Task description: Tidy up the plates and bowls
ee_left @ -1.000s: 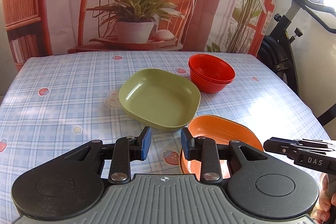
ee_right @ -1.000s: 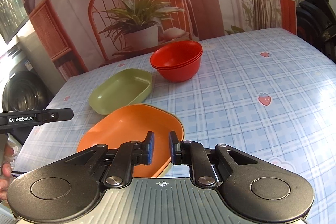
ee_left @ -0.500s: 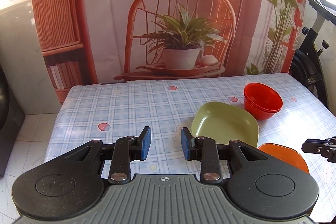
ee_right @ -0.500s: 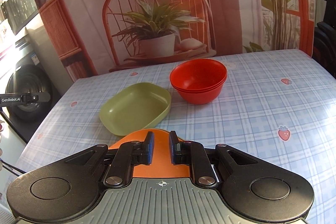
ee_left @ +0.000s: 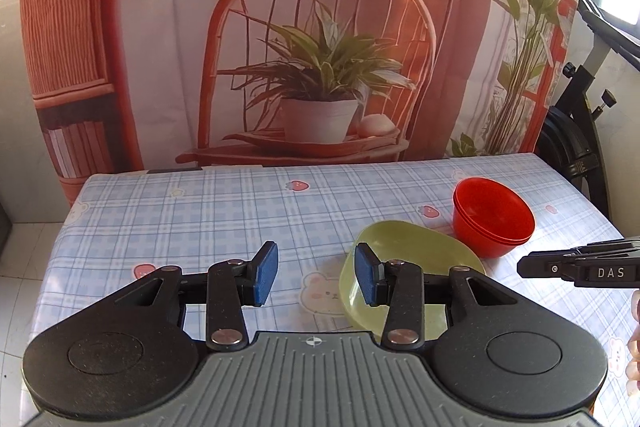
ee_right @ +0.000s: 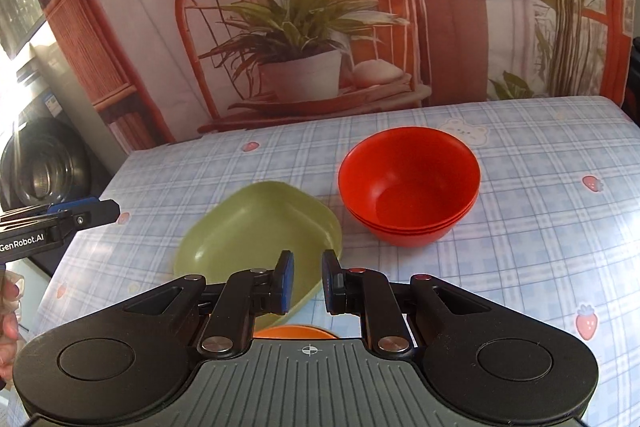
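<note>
A green squarish plate [ee_right: 260,231] lies on the checked tablecloth; it also shows in the left wrist view [ee_left: 420,259]. A stack of red bowls [ee_right: 408,187] stands to its right and a little farther back, also in the left wrist view [ee_left: 494,217]. An orange plate [ee_right: 294,331] shows only as a sliver under my right gripper [ee_right: 307,281], which is open with a narrow gap, empty, above the green plate's near edge. My left gripper [ee_left: 316,277] is open and empty, held above the table left of the green plate.
The table [ee_left: 200,211] ends at a printed backdrop of a chair and plant [ee_left: 320,67]. An exercise bike [ee_left: 580,131] stands to the right. A washing machine [ee_right: 40,163] stands off the table's left side.
Both grippers have pulled back and up from the plates. The left one swung left, so the dishes sit right of it. The orange plate has slipped almost out of the right view.
</note>
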Action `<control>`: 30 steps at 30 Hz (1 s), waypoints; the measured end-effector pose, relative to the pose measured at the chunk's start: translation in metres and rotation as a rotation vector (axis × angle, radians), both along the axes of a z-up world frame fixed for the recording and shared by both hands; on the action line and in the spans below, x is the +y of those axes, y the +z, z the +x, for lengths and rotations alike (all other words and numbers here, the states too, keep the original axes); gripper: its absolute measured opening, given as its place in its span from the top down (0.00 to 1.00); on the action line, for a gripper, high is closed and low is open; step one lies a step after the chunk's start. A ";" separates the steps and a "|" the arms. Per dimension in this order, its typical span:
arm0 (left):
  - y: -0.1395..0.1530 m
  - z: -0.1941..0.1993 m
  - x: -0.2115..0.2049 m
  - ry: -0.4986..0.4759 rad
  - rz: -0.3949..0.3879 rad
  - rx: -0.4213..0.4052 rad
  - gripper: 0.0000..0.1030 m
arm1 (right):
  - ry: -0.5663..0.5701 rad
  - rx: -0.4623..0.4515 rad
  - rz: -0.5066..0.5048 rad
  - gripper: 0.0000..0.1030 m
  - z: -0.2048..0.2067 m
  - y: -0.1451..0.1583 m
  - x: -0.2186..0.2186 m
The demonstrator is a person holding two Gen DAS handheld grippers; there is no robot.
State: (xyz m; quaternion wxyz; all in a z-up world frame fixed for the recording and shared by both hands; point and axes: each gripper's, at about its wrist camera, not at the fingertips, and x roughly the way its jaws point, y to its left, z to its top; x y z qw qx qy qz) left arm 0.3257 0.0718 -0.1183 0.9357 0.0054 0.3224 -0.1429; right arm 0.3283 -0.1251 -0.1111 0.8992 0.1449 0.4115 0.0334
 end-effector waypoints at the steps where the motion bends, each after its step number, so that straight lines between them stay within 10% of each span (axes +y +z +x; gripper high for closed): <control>1: -0.006 0.005 -0.002 -0.003 -0.013 0.014 0.57 | -0.005 0.016 -0.009 0.85 0.007 -0.005 0.001; 18: -0.073 0.030 -0.016 0.004 -0.126 0.162 0.58 | -0.043 0.136 -0.004 0.85 0.054 -0.051 -0.002; 30: -0.070 0.025 -0.010 0.026 -0.133 0.157 0.89 | -0.068 0.101 0.047 0.94 0.049 -0.047 -0.004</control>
